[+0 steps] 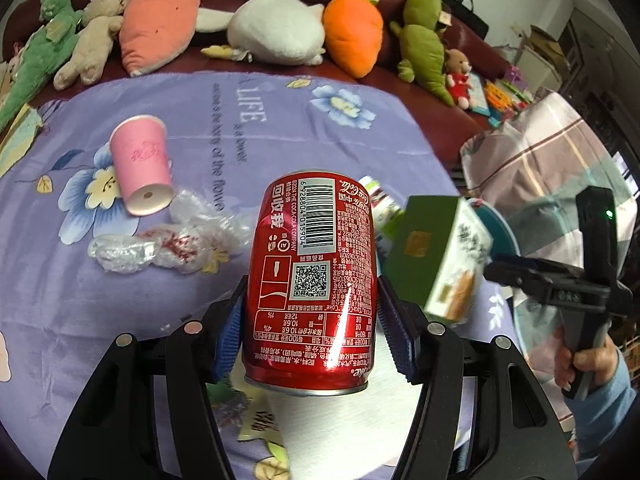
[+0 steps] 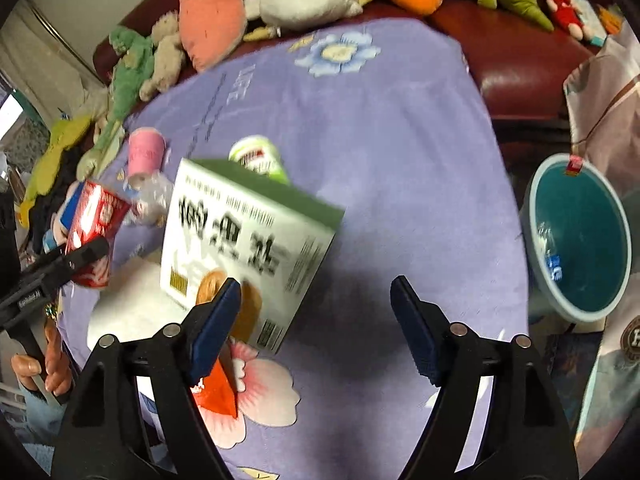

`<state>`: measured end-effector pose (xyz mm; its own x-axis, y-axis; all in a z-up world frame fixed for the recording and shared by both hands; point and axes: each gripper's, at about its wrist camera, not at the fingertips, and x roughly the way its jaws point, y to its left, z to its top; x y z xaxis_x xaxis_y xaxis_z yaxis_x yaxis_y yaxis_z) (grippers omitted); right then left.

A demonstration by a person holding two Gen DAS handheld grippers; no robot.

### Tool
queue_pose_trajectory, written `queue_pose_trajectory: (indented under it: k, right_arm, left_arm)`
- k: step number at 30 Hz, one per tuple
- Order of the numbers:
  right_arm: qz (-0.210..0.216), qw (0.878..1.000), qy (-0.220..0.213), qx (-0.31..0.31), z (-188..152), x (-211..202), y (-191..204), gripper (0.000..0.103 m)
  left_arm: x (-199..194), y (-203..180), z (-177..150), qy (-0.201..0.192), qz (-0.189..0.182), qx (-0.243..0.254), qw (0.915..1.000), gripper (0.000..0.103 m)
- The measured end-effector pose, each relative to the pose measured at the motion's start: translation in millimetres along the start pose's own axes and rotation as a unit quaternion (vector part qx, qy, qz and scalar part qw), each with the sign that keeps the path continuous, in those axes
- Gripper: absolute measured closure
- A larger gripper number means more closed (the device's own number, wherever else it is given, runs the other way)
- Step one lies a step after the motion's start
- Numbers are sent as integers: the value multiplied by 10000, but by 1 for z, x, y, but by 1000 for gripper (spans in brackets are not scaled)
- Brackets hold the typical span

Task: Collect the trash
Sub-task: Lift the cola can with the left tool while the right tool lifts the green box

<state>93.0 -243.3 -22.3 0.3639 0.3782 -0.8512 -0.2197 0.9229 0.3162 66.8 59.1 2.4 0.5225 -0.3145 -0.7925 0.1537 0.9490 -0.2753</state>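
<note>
My left gripper (image 1: 312,284) is shut on a red cola can (image 1: 312,272), its blue pads pressing both sides, above the purple flowered cloth (image 1: 280,128). My right gripper (image 2: 316,282) stands open, with the cloth showing between its pads. A blurred green and white carton (image 2: 248,232) is just beyond its left fingertip and clear of the right pad. A teal bin (image 2: 580,240) stands off the cloth's right edge. On the cloth lie a pink paper cup (image 1: 140,168), crumpled clear plastic (image 1: 160,244), a green and white container (image 2: 260,156) and an orange wrapper (image 2: 218,392).
Several plush toys (image 1: 276,32) line a dark red sofa (image 2: 520,76) behind the cloth. A white tissue (image 1: 340,420) lies under the can. A checked fabric (image 1: 540,152) hangs at the right near the bin. A person's hand (image 1: 576,356) grips the right tool.
</note>
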Motion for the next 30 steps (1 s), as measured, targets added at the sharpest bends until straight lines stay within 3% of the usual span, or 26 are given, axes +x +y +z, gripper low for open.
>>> queue_pose_trajectory:
  k: [9, 13, 19, 22, 25, 30]
  right_arm:
    - [158, 9986, -406, 295, 30, -14, -30, 30]
    - [305, 9977, -423, 442, 40, -9, -40, 30]
    - [308, 9988, -362, 111, 66, 8, -34, 30]
    - [230, 9996, -130, -77, 73, 30, -29, 43]
    - [586, 9978, 302, 34, 69, 49, -29, 45]
    - [1191, 9923, 331, 86, 53, 30, -20, 45]
  left_arm:
    - [11, -78, -1, 207, -480, 669, 9964, 41]
    - [31, -100, -11, 390, -224, 957, 9944, 41]
    - [64, -80, -30, 893, 101, 585, 9942, 42]
    - [68, -77, -29, 881, 162, 505, 9947, 42]
    - [74, -76, -25, 877, 175, 446, 9950, 42]
    - [80, -63, -22, 906, 162, 299, 9953, 43]
